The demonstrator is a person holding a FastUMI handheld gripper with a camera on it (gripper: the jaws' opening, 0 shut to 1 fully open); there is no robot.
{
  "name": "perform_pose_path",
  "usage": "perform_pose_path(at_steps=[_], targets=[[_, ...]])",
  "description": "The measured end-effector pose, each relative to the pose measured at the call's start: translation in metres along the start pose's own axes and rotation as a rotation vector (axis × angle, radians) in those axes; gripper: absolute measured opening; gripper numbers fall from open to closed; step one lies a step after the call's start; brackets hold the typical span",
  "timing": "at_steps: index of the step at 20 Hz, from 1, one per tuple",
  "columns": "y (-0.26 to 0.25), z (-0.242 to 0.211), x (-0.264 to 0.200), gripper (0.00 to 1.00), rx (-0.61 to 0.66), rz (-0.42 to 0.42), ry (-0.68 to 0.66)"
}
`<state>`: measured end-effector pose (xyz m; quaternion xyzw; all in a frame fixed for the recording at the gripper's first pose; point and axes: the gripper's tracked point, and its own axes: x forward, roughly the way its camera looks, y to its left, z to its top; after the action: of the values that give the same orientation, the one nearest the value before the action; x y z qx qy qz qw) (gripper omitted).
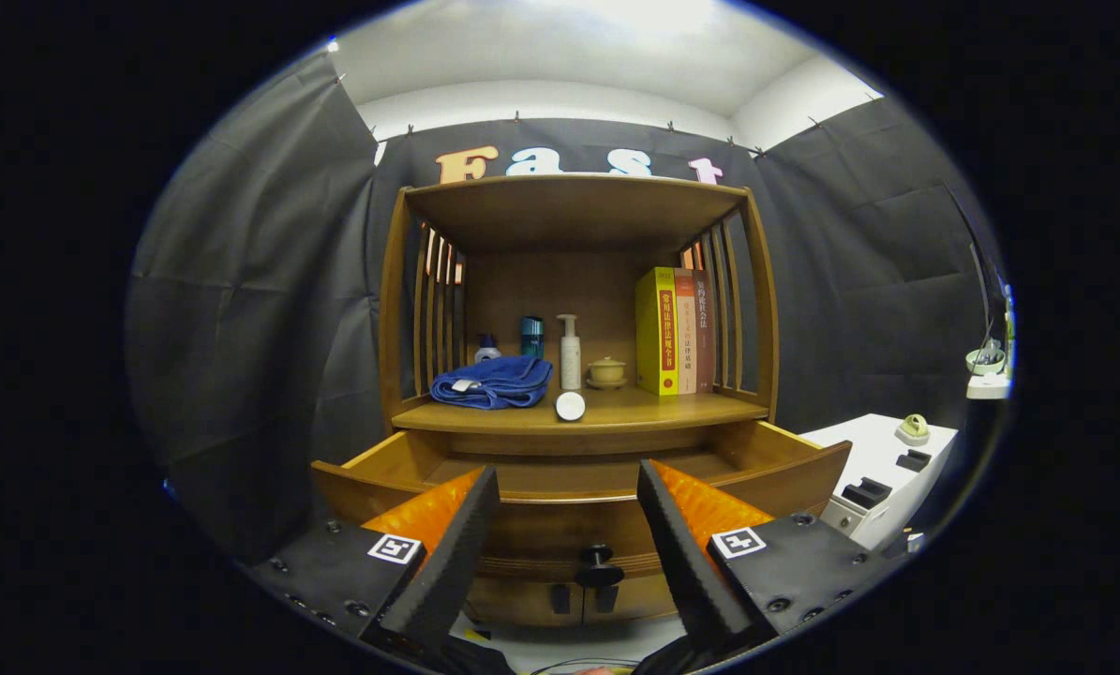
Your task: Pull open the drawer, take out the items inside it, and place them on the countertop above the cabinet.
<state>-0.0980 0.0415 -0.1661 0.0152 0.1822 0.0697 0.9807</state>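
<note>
Looking into the pulled-out drawer [578,469], I'd say opening's done and fishing stuff out comes next. My gripper [569,553] hangs spread wide, holding nothing, its knob [599,565] between the fingers. Can't see what's inside from here, so I'd go up over the front. Countertop [672,409] already has a blue towel [492,382], bottles, books.

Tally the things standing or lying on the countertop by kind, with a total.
Books: 3
Bottles: 3
Blue towel: 1
Lidded cup on saucer: 1
Round white container: 1
Total: 9
The tongs hang open before the pulled-out drawer.
</note>
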Motion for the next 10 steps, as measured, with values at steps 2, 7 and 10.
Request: perform_pose_path(at_steps=[2,7,10], targets=[[-0.002,-0.010,0.001,0.97,-0.018,-0.008,0.006],[-0.011,-0.051,0.012,0.97,-0.078,-0.007,0.050],[-0.020,-0.066,0.020,0.97,-0.088,-0.028,0.072]])
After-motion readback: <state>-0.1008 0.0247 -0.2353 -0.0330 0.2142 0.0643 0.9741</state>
